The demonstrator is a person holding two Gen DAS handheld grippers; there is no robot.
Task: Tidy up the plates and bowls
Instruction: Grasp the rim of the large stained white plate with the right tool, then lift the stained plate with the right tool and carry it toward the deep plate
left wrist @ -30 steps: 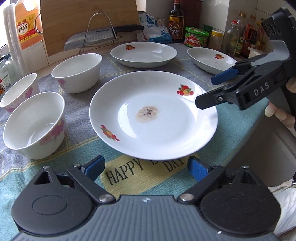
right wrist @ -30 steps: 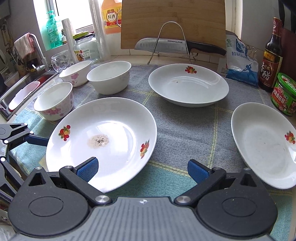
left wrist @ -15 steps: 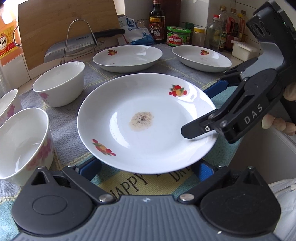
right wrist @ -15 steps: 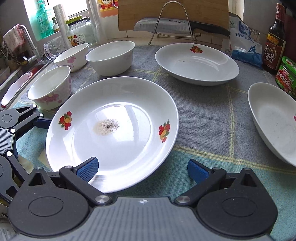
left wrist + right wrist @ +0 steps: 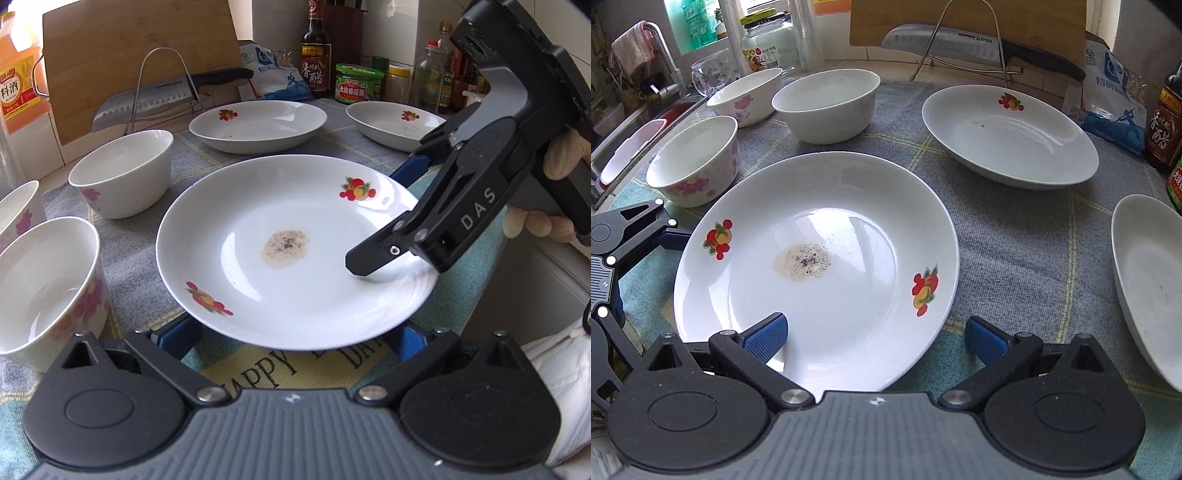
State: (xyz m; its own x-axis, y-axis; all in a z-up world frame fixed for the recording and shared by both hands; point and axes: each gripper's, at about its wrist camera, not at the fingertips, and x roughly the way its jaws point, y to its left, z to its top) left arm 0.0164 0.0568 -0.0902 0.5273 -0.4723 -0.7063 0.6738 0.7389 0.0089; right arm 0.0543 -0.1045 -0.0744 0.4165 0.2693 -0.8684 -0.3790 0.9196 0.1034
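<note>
A white plate (image 5: 295, 258) with fruit prints and a brownish stain lies on the cloth in the middle. My left gripper (image 5: 291, 339) is open wide at its near edge, both blue pads tucked partly under the rim. My right gripper (image 5: 380, 218) comes in from the right, open, straddling the rim. One of its fingers is over the plate's inside and the other is outside the rim. In the right wrist view the plate (image 5: 820, 266) fills the centre, and my right gripper (image 5: 875, 338) has its left pad above the plate. Nothing is gripped.
Two deep plates (image 5: 258, 125) (image 5: 395, 123) sit behind. Three bowls (image 5: 122, 173) (image 5: 44, 288) (image 5: 18, 206) stand at the left. A knife on a wire rack (image 5: 166, 96), a cutting board and bottles line the back. A sink (image 5: 624, 147) lies left of the cloth.
My right gripper has come down and forward, so one finger now reaches over the plate. My left gripper has closed in, and its pads now sit under the near rim.
</note>
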